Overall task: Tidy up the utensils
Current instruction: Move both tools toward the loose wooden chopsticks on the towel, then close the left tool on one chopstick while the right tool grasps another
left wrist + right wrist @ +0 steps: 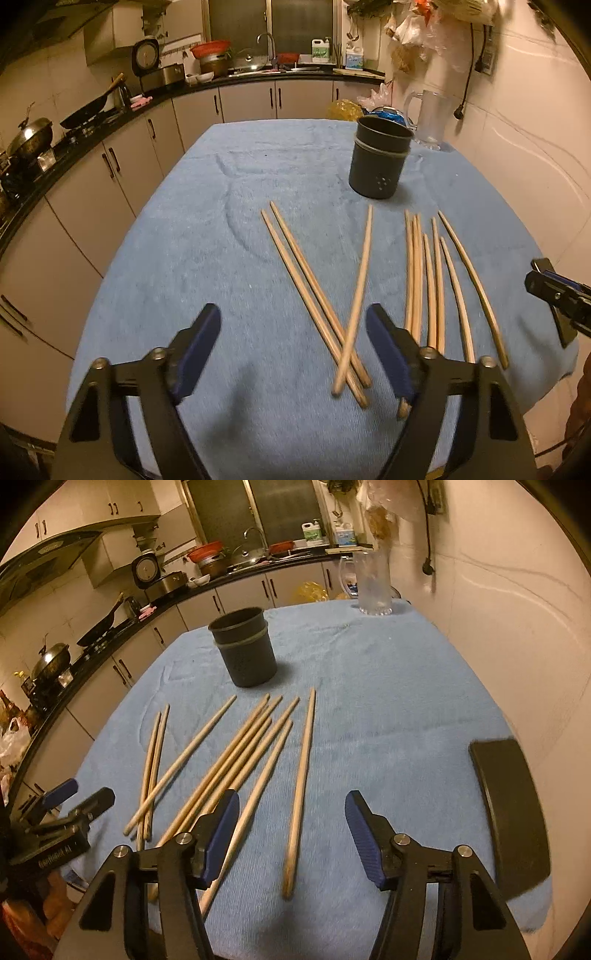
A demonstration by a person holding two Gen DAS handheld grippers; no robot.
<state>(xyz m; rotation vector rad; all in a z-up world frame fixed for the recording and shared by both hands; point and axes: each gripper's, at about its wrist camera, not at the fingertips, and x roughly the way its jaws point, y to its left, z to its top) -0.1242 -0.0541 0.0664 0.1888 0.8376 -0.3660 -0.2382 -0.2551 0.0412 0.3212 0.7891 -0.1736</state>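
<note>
Several wooden chopsticks (413,280) lie on a blue towel (207,236); three at the left cross each other (332,306). A dark cylindrical utensil holder (378,158) stands upright and empty beyond them; it also shows in the right wrist view (245,648). My left gripper (293,354) is open and empty, low over the near ends of the crossed chopsticks. My right gripper (291,838) is open and empty, with one lone chopstick (301,771) lying between its fingers. The chopsticks spread to its left (229,764). The right gripper shows at the left view's edge (554,295), the left gripper at the right view's edge (70,812).
A clear glass pitcher (373,585) stands at the towel's far corner by the wall. A black curved object (511,819) lies at the table's right edge. Kitchen counters with woks (33,136) and a sink run along the left and back.
</note>
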